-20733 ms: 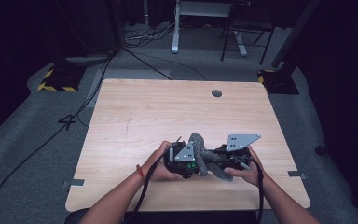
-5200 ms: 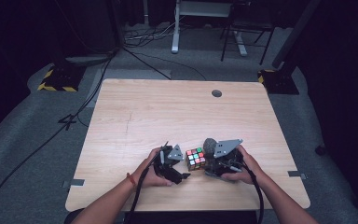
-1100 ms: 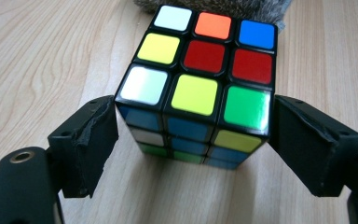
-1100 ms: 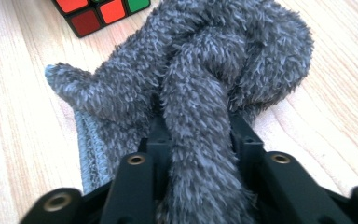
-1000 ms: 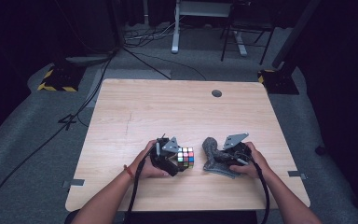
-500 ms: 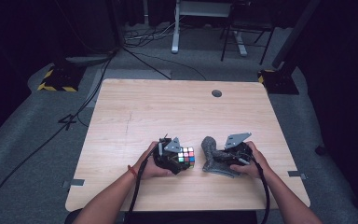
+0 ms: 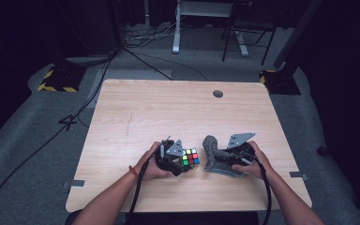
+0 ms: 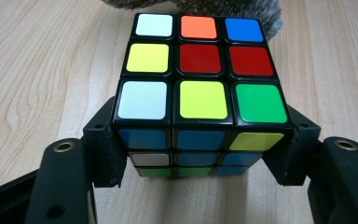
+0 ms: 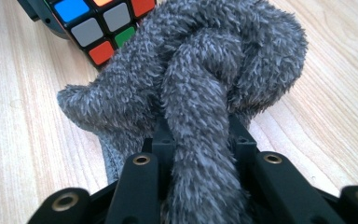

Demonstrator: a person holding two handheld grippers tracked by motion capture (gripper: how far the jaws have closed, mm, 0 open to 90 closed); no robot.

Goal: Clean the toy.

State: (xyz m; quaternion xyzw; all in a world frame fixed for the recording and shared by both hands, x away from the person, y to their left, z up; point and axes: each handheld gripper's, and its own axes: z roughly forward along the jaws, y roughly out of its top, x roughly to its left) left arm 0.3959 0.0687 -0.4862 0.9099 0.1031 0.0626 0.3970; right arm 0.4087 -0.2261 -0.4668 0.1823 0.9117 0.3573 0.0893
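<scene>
Left gripper (image 7: 180,161): its jaws have just been closing and are now clamping the puzzle cube (image 7: 190,157) from both sides; in the left gripper view the two black pads are pressing on the cube's lower layer.
Right gripper (image 7: 225,159): its jaws are drawn close together and are pinching a fold of the grey fuzzy cloth (image 7: 214,158); in the right gripper view the fabric (image 9: 200,93) is bunching up between the pads.
Puzzle cube: it is sitting at the near middle of the wooden table (image 7: 178,112), at about 9 o'clock from the cloth and just beside it, with a scrambled face turned up (image 8: 200,70).
Grey fuzzy cloth: it is lying crumpled at 3 o'clock from the cube; whether the two are touching I cannot tell.
Left hand (image 7: 152,164): it is gripping the tool at 9 o'clock from the cube.
Right hand (image 7: 251,161): it is holding its tool at 3 o'clock from the cloth.
Table hole (image 7: 218,93): it is sitting at 12 o'clock, well apart from both things.
</scene>
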